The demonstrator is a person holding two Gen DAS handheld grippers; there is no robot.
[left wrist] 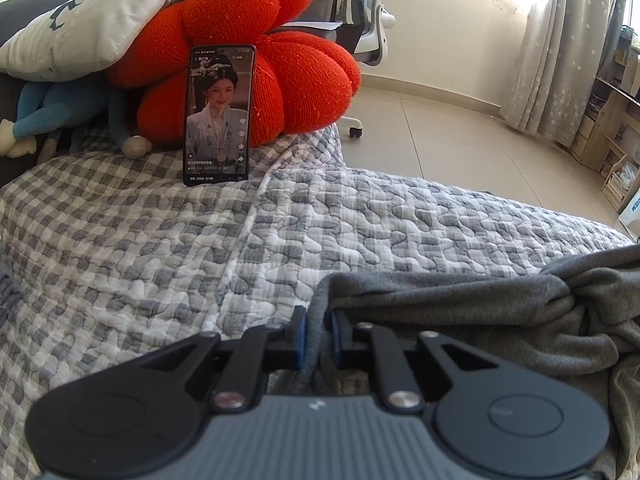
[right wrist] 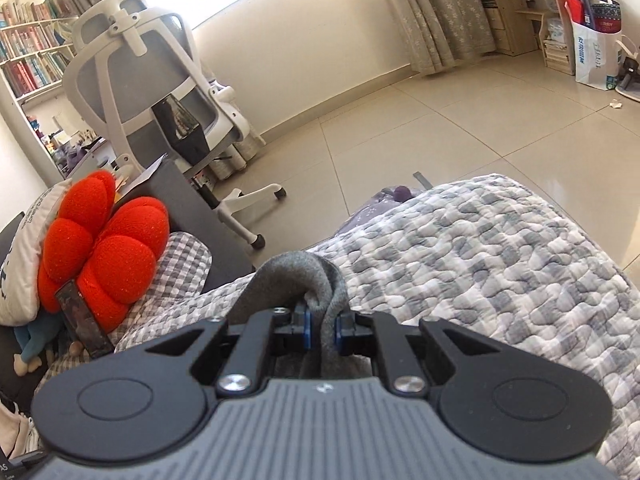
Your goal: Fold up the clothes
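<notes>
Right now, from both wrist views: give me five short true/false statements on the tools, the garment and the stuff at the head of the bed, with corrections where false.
1. The left tool is shut on the dark grey knit garment. True.
2. The right tool is open and holds nothing. False: it is shut on a bunched fold of the same grey garment.
3. The black smartphone lies flat on the grey-and-white checked quilt. False: it stands upright, leaning against the red petal-shaped cushion.
4. A white mesh-backed office chair stands on the tiled floor beside the bed. True.
5. The phone's screen is dark. False: it is lit and shows a picture.
</notes>
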